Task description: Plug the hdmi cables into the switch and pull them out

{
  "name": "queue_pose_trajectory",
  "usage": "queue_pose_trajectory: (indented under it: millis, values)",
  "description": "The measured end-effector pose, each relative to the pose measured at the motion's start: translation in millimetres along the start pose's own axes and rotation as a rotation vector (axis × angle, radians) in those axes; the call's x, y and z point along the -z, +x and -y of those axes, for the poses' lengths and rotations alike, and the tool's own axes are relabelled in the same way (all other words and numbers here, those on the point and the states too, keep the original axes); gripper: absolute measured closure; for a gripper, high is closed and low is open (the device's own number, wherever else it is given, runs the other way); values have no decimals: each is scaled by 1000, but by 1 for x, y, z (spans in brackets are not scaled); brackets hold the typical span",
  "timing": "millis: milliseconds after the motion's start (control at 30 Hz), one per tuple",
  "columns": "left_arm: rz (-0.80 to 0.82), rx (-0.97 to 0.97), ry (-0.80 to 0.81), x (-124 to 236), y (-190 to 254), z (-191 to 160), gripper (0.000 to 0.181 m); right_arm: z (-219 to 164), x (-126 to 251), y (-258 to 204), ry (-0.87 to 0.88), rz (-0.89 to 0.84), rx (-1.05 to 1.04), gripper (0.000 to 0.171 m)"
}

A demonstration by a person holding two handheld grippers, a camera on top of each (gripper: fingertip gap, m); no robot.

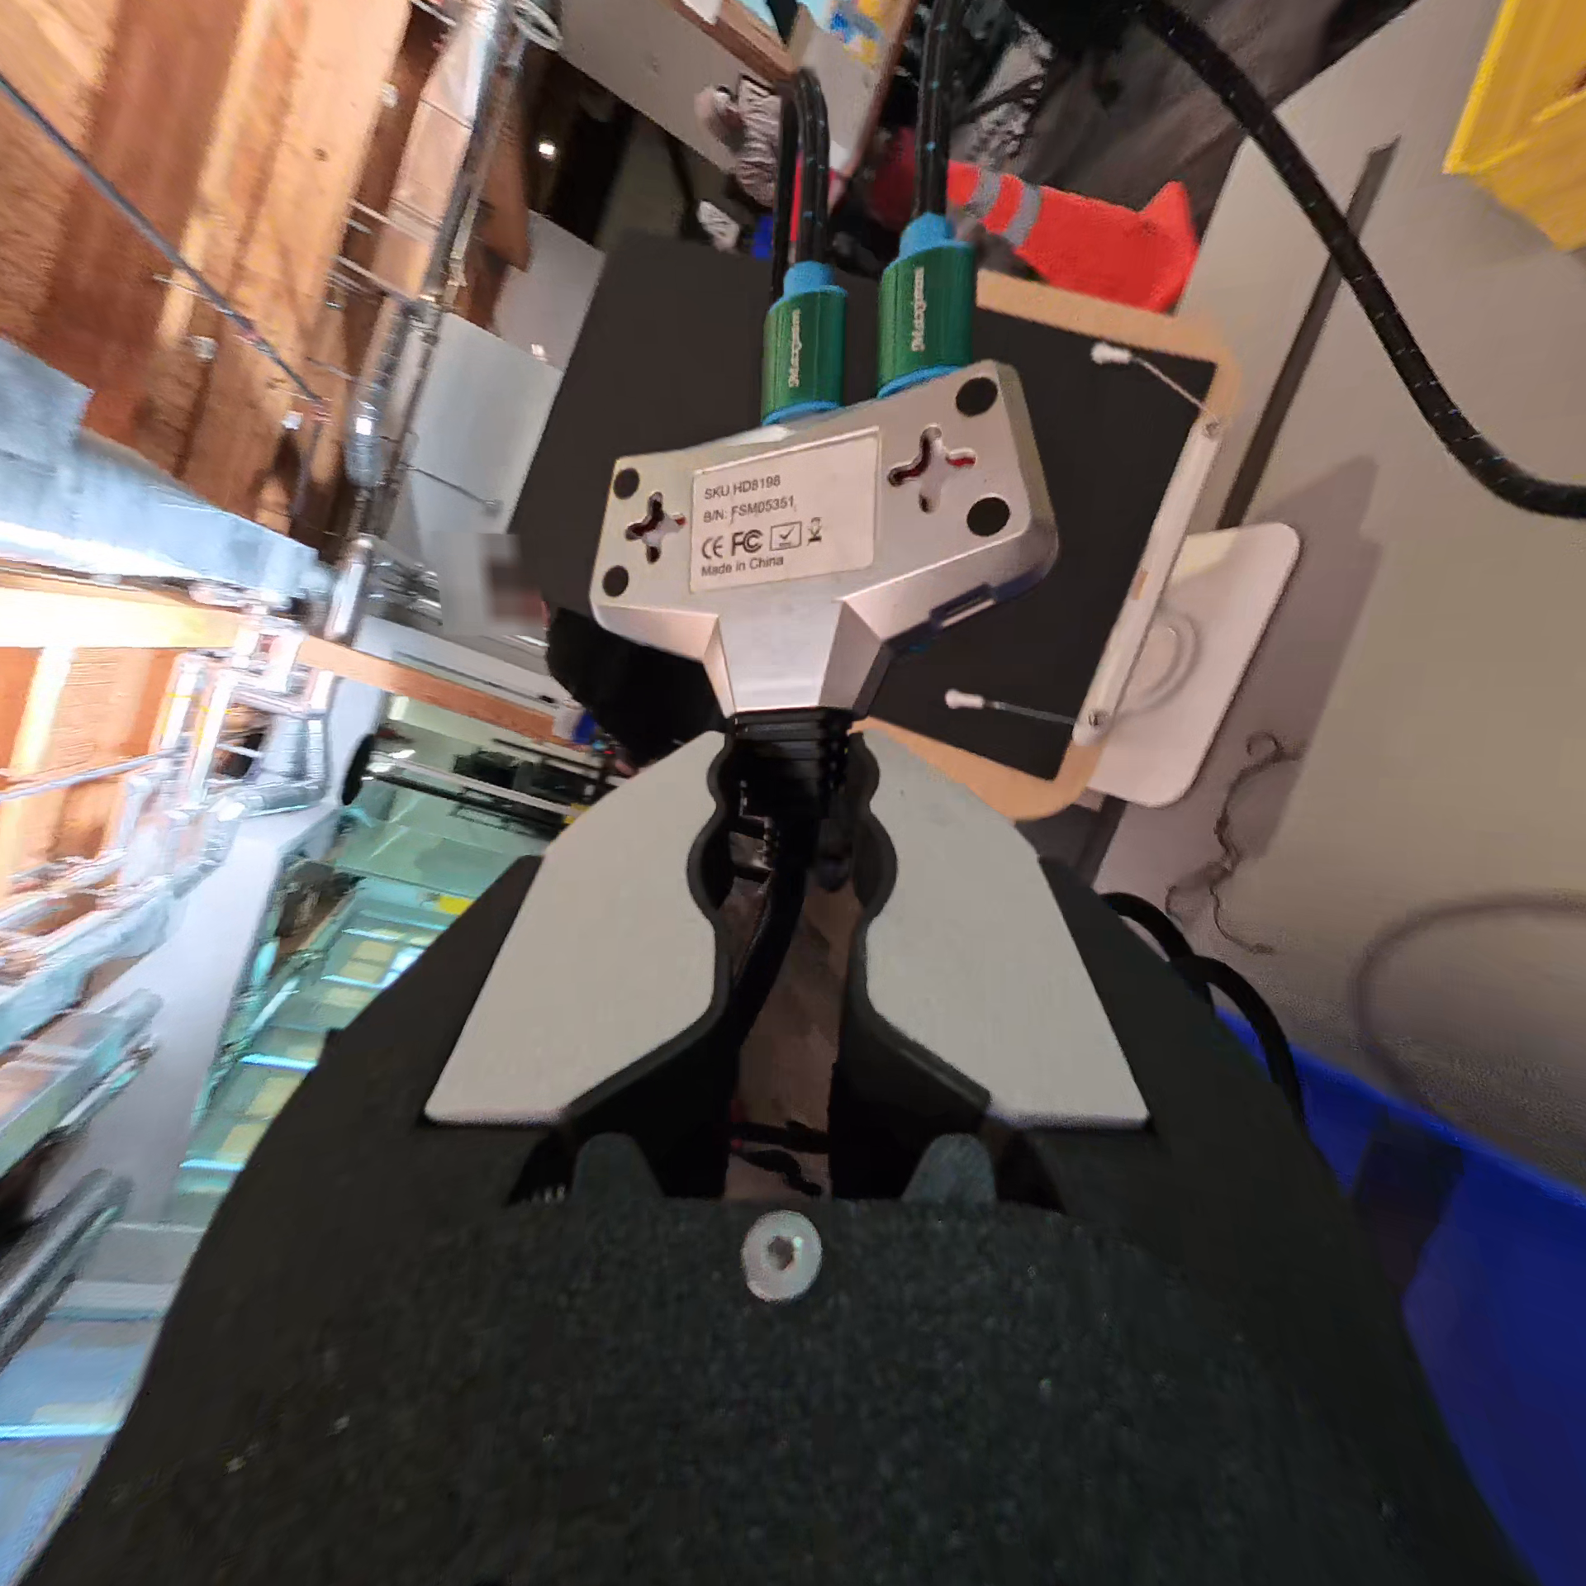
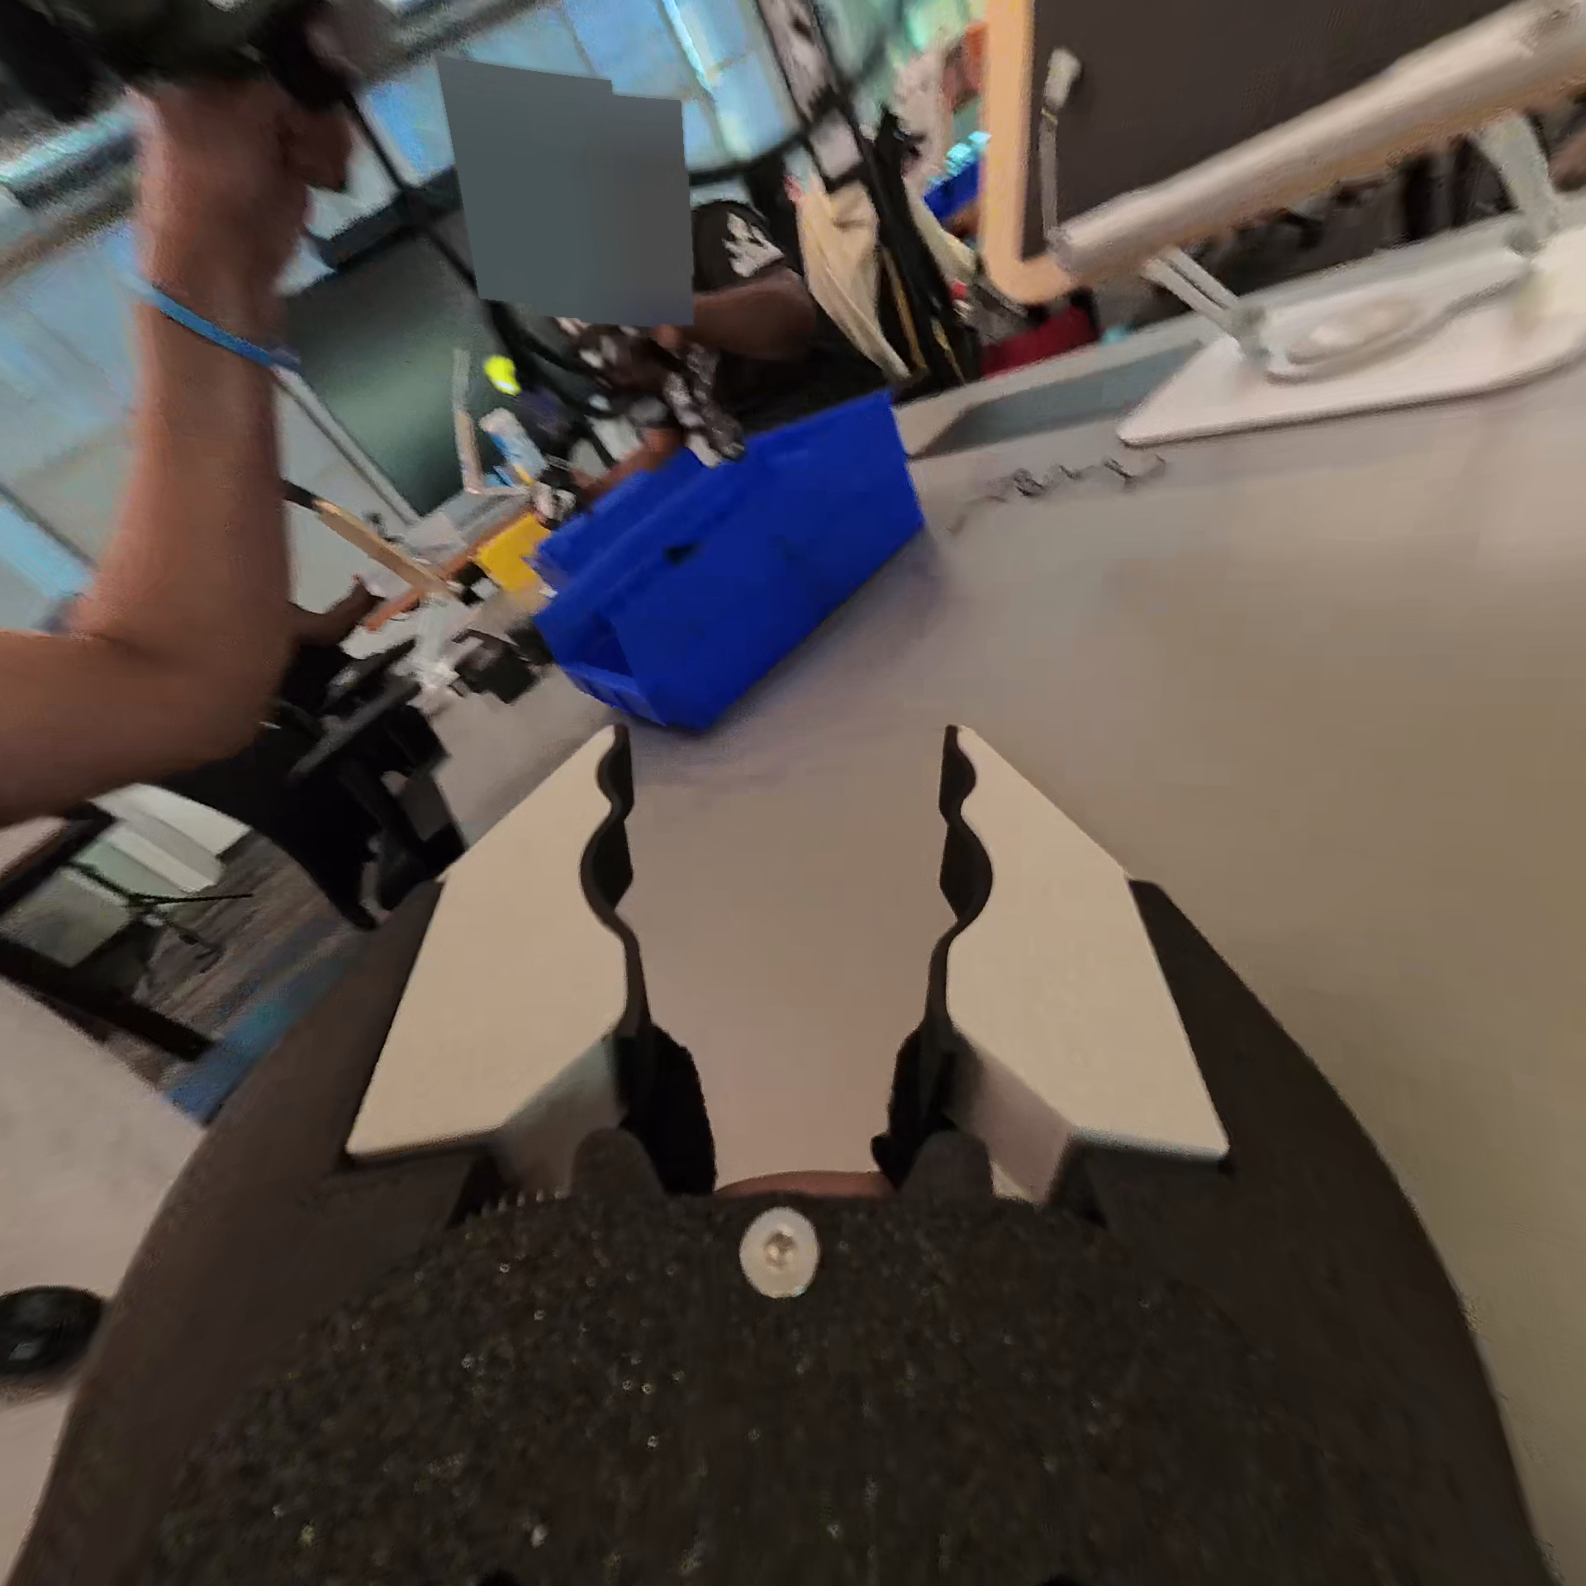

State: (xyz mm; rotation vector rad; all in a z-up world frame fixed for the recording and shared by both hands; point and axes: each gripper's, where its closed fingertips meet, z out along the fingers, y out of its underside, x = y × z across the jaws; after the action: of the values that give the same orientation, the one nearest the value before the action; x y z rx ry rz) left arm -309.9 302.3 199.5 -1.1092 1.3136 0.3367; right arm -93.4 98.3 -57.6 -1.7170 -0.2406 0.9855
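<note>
So the silver metal Y-shaped HDMI switch (image 1: 824,532) is held up in the air by the left tongs (image 1: 789,755), which are clamped shut on the black ribbed collar at its narrow end. Its label side is turned toward the camera. Two green-and-blue HDMI plugs (image 1: 858,343) are seated side by side in the switch's far edge, with their black braided cables (image 1: 935,129) running away upward. The right tongs (image 2: 785,747) are spread wide apart with nothing between them, hovering over the plain grey table (image 2: 1201,687). A blue plastic bin (image 2: 738,558) is parked near the table's far-left edge.
</note>
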Motion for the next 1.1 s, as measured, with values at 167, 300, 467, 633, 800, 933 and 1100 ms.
queue_pose_trajectory:
  millis: [167, 300, 467, 633, 800, 933, 1100]
  values:
    - [150, -89, 2, -23, 73, 67, 158, 89, -21, -69, 122, 225, 38, 100]
    - [199, -115, 36, -33, 142, 112, 158, 142, -43, -67, 255, 213, 30, 100]
    - [202, 23, 80, -27, 192, 132, 158, 155, -49, -46, 340, 323, -184, 134]
    - [163, 132, 73, -22, 225, 112, 158, 125, -53, -34, 281, 275, -84, 152]
    - [-192, 565, 182, 14, 245, 95, 155, 98, -68, -30, 112, 124, 335, 153]
    - [-434, 799, 246, 42, 226, 83, 133, 84, -72, -53, 63, 210, 586, 153]
    - [-639, 503, 291, 61, 240, 78, 129, 49, -81, -73, -71, 320, 765, 152]
